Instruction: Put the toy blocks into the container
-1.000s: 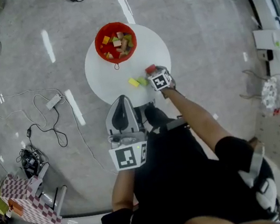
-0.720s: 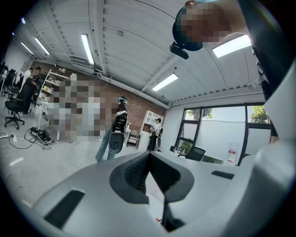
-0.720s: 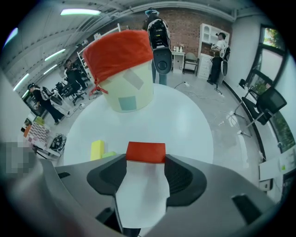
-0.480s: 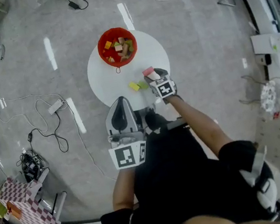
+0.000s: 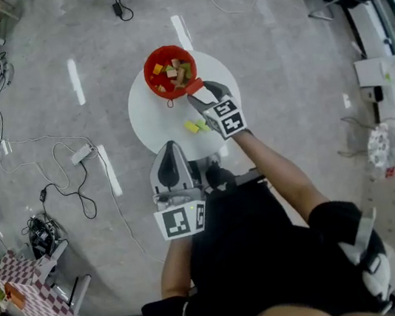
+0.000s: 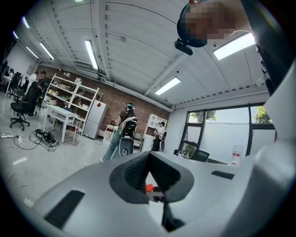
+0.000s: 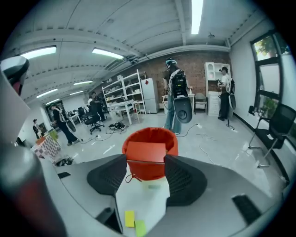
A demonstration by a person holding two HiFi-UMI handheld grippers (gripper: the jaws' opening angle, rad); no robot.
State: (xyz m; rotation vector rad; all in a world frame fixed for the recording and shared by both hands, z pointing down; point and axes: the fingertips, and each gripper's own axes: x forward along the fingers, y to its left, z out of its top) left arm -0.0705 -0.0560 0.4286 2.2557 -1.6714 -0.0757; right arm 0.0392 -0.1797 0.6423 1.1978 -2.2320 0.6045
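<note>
In the head view, my right tool pinches a flat red block just beside the rim of the red container, which stands on the round white counter. In the left gripper view, the left tool is pressed together with nothing in it. In the right gripper view, the red block sits between the jaws with the container behind it. A yellow block and a green block lie lower on the counter.

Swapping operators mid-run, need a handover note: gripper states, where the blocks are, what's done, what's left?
Right gripper: shut on a red block, at the near rim of the red container, not yet released.
Left gripper: shut, empty, low by the near edge of the white table.
Done: several blocks in the container.
Left: drop the red block in, then the yellow block and green block, side by side on the table.
</note>
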